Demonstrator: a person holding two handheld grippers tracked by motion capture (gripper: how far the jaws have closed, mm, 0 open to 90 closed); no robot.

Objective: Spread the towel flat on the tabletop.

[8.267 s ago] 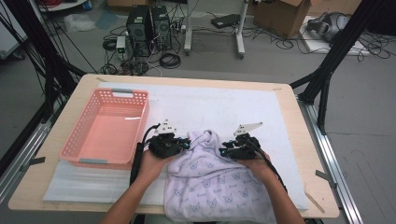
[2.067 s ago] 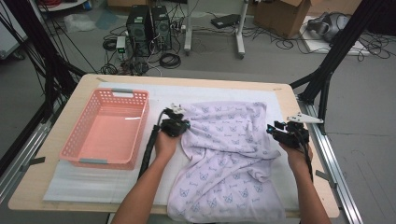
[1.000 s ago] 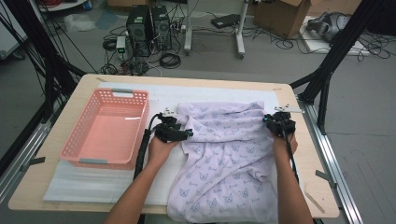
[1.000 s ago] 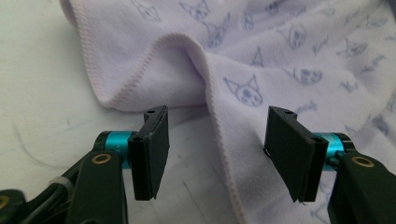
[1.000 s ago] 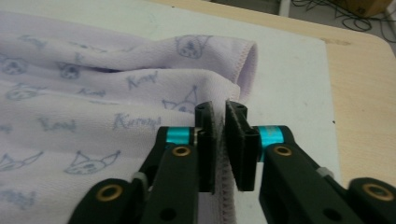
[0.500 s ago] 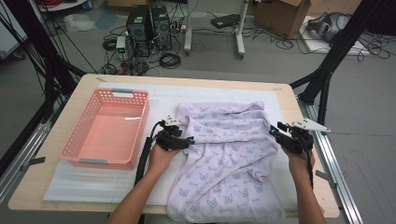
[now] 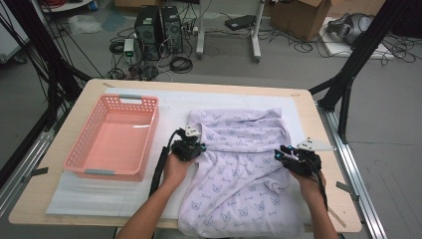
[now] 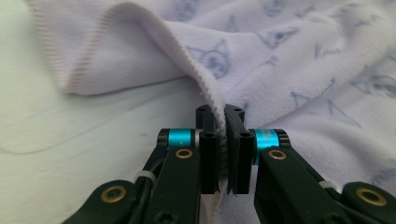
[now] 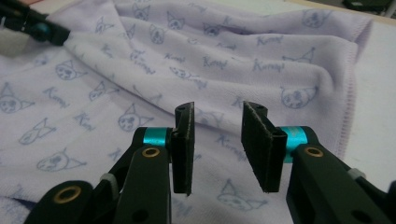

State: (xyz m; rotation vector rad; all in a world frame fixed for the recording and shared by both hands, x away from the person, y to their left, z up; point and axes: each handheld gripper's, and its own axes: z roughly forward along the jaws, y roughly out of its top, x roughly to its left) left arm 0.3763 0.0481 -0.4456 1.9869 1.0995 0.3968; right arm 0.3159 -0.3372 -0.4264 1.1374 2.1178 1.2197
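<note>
Nearest: lilac towel (image 7: 244, 169) spread on the tabletop (image 7: 64, 199), right of the pink basket (image 7: 112, 137). Left tongs (image 8: 221, 140) pinched tight on the towel's hemmed left edge. Right tongs (image 9: 215, 144) gaping, nothing gripped, poised over the towel's right edge, well clear of the basket.

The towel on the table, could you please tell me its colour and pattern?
The towel is pale lilac with small blue cat faces and script words, clearest in the right gripper view.
</note>
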